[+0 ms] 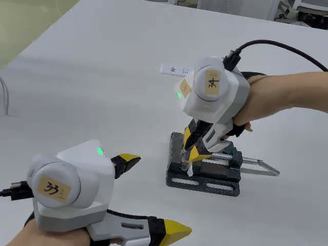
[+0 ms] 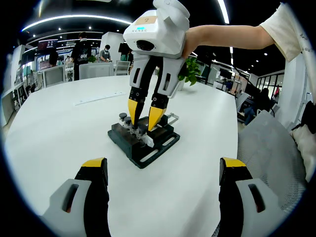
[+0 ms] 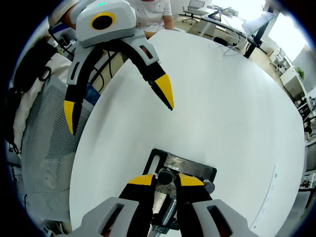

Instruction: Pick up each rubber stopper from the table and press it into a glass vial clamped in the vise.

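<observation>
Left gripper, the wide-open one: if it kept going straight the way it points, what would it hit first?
Probably the black vise on the table, dead ahead, with the right gripper closed on a stopper just above. Depth is unclear.

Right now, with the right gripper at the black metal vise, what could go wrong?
The right gripper pinches the small black rubber stopper over the clear glass vial; pressed off-centre, it could tilt or chip the glass. The black metal vise may slide: the open left gripper hangs away from it.

Vise (image 1: 205, 180) under right hand-held gripper (image 1: 191, 149); left hand-held gripper (image 1: 160, 193) jaws spread.
</observation>
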A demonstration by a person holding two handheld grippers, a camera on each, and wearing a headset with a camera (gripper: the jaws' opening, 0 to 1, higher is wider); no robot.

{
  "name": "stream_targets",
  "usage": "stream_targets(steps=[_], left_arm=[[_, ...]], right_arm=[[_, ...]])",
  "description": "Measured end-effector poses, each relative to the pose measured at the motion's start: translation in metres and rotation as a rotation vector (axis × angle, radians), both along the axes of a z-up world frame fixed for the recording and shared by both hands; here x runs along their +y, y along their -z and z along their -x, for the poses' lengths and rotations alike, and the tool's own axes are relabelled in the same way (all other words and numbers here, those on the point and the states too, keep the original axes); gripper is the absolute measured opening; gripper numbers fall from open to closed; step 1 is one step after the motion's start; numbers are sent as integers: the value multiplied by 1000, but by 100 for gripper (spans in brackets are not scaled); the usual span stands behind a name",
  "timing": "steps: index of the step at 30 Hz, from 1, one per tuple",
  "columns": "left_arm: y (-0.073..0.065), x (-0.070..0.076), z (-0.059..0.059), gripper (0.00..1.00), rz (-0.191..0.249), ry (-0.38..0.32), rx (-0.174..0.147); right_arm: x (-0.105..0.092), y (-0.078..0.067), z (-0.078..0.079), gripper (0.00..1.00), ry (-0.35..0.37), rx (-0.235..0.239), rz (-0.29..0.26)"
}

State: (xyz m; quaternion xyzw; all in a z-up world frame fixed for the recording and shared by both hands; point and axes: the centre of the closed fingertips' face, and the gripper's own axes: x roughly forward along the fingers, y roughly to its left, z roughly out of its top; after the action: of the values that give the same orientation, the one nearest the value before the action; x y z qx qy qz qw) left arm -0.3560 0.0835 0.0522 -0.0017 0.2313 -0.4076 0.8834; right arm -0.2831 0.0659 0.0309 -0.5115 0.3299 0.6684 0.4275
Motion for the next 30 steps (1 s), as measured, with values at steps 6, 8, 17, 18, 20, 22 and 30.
stream_targets(steps=[6, 8, 17, 18, 20, 22, 30], left_arm=[[-1, 0, -1, 93, -1, 1, -3], [-1, 0, -2, 93, 2, -1, -6], [-1, 2, -2, 93, 1, 0, -5], [-1, 2, -2, 93, 0, -2, -4], [0, 3, -1, 93, -1, -4, -1], [1, 3, -1, 93, -1, -5, 1], [4, 3, 0, 93, -1, -6, 7]], right_arm=[[-2, -10, -2, 9, 7, 13, -11], [-1, -11, -2, 8, 23, 23, -14], [-3, -6, 4, 2, 53, 41, -8], [-4, -4, 4, 1, 56, 42, -4], [-4, -4, 4, 1, 59, 42, -4], [-4, -2, 3, 1, 61, 43, -1], [-3, -2, 1, 0, 63, 45, -2]])
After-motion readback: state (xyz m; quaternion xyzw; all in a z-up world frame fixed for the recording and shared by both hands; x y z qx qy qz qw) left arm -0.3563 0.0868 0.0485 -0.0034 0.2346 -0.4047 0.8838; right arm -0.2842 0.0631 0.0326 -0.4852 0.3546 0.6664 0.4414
